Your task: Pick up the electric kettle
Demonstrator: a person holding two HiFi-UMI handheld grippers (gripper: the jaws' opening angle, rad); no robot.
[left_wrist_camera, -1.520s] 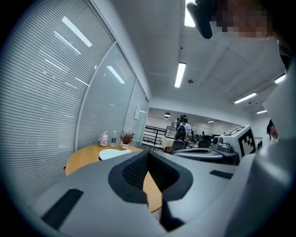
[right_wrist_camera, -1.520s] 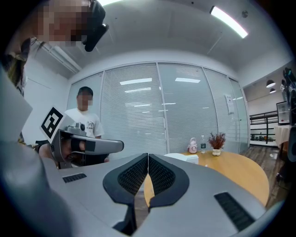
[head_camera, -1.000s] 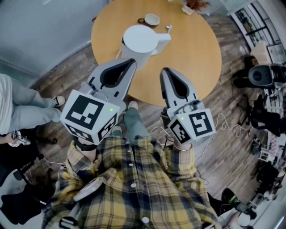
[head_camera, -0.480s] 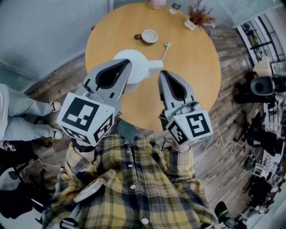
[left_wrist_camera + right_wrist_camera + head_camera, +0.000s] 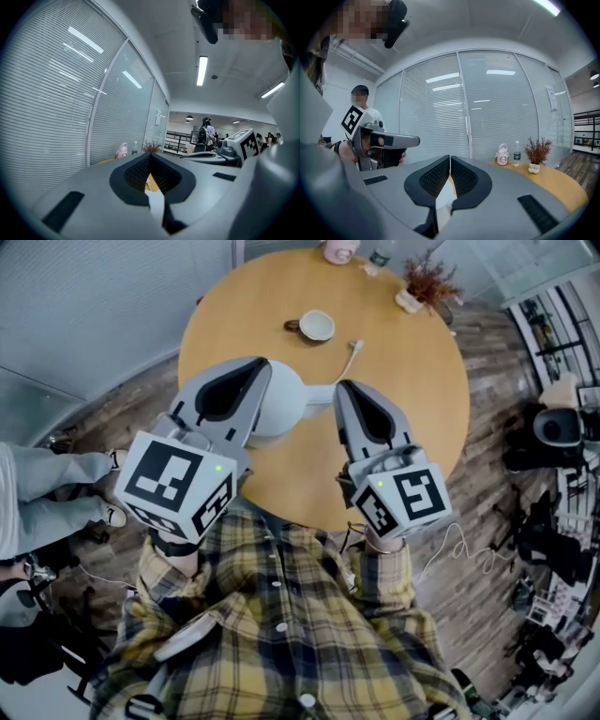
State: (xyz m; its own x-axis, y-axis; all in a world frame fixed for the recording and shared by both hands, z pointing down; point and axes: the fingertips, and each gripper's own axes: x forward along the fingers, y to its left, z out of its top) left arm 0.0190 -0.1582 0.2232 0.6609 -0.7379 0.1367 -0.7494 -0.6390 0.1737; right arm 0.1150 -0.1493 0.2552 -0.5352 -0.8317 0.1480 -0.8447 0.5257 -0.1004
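The white electric kettle (image 5: 286, 407) stands on the round wooden table (image 5: 412, 399), near its front edge, with its handle pointing right. My left gripper (image 5: 266, 366) hovers over the kettle's left side and hides part of it. My right gripper (image 5: 344, 387) hangs just right of the handle. Both are shut and hold nothing. In the left gripper view the left gripper (image 5: 150, 154) points nearly level with its pads together. The right gripper (image 5: 450, 157) looks the same in the right gripper view. A white patch shows below each pair of jaws.
A cup (image 5: 316, 324) and a white cable (image 5: 352, 352) lie beyond the kettle. A dried plant (image 5: 427, 285) and a pink bottle (image 5: 337, 249) stand at the table's far edge. A seated person's legs (image 5: 47, 484) are at the left, office gear (image 5: 562, 427) at the right.
The table and kettle have come nearer in the head view. Both grippers now reach over the table's near edge, flanking the kettle. Their jaws stayed shut.
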